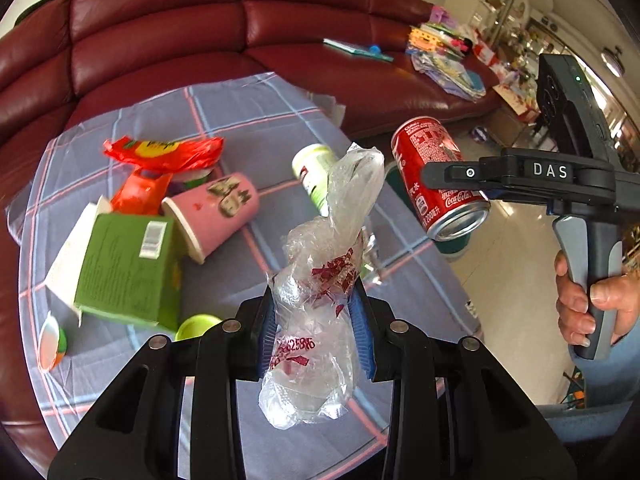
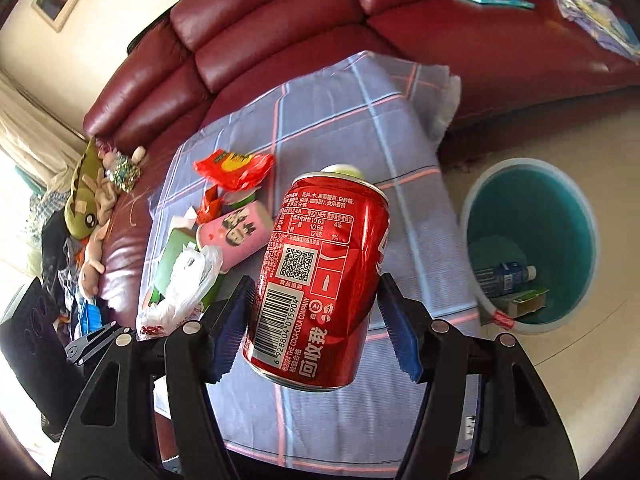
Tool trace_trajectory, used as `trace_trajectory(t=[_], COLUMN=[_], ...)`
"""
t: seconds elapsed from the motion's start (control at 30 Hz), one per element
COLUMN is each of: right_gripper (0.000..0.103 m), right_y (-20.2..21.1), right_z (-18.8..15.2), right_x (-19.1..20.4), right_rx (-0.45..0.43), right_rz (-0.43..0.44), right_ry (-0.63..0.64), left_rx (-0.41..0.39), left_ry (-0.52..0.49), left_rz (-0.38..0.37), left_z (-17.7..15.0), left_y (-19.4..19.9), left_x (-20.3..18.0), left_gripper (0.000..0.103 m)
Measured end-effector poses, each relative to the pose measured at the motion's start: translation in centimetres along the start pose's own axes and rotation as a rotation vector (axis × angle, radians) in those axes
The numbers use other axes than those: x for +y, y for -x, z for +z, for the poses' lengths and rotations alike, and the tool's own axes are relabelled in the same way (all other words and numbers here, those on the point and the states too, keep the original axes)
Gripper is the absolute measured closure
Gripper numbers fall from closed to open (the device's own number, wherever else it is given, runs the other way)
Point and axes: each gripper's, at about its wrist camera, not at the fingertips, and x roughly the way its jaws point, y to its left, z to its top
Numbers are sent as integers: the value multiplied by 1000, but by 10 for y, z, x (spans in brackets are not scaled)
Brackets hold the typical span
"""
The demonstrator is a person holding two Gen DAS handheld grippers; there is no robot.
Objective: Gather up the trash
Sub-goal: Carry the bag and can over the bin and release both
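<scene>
Left gripper point(image 1: 316, 332): jaws pinch a crumpled clear bag point(image 1: 320, 292), held above the checked cloth point(image 1: 256, 120). The bag's long axis runs along the fingers, one end bunched beyond the tips, the other hanging back toward the camera; its red print is too creased to read.

Right gripper point(image 2: 316, 320): blue pads point(image 2: 232, 332) clamp a red can point(image 2: 320, 280) at its lower half. The can is lifted clear of the cloth, its long axis tilted, the far rim toward the sofa point(image 2: 280, 20), the base toward the camera and slightly right. In the left view the can's point(image 1: 436, 176) open-looking silver end faces down and right, over the floor beside the cloth's edge; a hand point(image 1: 592, 304) grips the handle.

Still on the cloth: a pink cup point(image 1: 212, 212) on its side, mouth toward the camera; a green carton point(image 1: 128, 268); a red wrapper point(image 1: 164, 152); a white-green bottle point(image 1: 314, 172), half hidden by the bag; a yellow-green lid point(image 1: 196, 326), cut off by the left fingers; a round object at the left rim, unclear.

Bin point(image 2: 480, 200): stands on the floor just right of the cloth's edge, mouth open upward, holding a blue-labelled bottle point(image 2: 504, 276) and a small box point(image 2: 524, 300). Bare floor lies between can and bin. The sofa bounds the cloth on its far and left sides; soft toys point(image 2: 92, 200) crowd the left arm.
</scene>
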Motion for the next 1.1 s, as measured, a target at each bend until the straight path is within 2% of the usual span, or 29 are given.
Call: trace_trajectory(t=[0.3, 0.43, 0.67, 0.77, 0.83, 0.87, 0.93, 1.1], right_gripper=[43, 43, 42, 42, 43, 42, 43, 43], right_y=[53, 56, 43, 36, 30, 28, 23, 10], right_z=[15, 15, 15, 15, 17, 17, 17, 20], right_x=[-121, -164, -215, -229, -236, -239, -245, -255], right_rx=[-123, -119, -89, -74, -64, -59, -49, -27], right_rz=[-69, -95, -121, -130, -135, -137, -140, -141], right_ry=[-198, -262, -338, -362, -374, -379, -388, -395], left_rx=[68, 122, 212, 242, 249, 255, 266, 256], left_ry=[-124, -166, -186, -188, -195, -195, -185, -167], left_rz=[-72, -77, -73, -63, -50, -43, -39, -10], left_z=[75, 95, 117, 121, 122, 122, 122, 120], left_y=[-69, -111, -182, -206, -217, -222, -229, -229], left_x=[-89, -122, -155, -165, -167, -167, -165, -157], left_gripper=[69, 69, 66, 59, 48, 45, 30, 13])
